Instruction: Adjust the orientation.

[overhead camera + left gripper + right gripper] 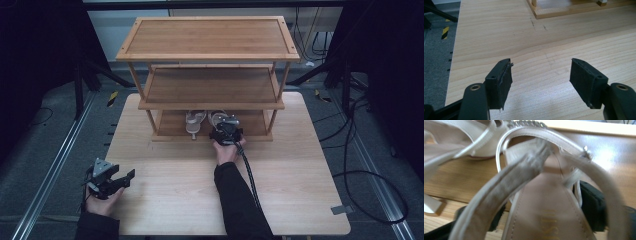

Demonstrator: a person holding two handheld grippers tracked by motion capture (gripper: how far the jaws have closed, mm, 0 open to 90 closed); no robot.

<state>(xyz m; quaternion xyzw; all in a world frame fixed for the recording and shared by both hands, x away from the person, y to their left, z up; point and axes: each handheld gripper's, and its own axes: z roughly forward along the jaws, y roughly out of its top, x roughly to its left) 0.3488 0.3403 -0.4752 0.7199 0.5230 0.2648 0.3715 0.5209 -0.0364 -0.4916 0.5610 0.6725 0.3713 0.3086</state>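
Note:
A pale strappy sandal (pixel 549 182) lies between the black jaws of my right gripper (pixel 542 210), which is shut on its heel end. In the high view this gripper (pixel 226 131) is at the front of the bottom shelf of a wooden three-tier rack (pixel 210 55), with the held sandal (pixel 218 118) reaching onto the shelf. A matching sandal (pixel 195 121) rests on that shelf just to its left, and it also appears in the right gripper view (pixel 461 137). My left gripper (pixel 129 177) stands open over the table's near left, with nothing between its pads (pixel 540 72).
The rack stands at the far middle of the light wooden table (pixel 175 170); its base frame (pixel 564 11) shows ahead of the left gripper. A black cable (pixel 250 175) trails from the right gripper along the forearm. Dark stands and cables ring the table on the floor.

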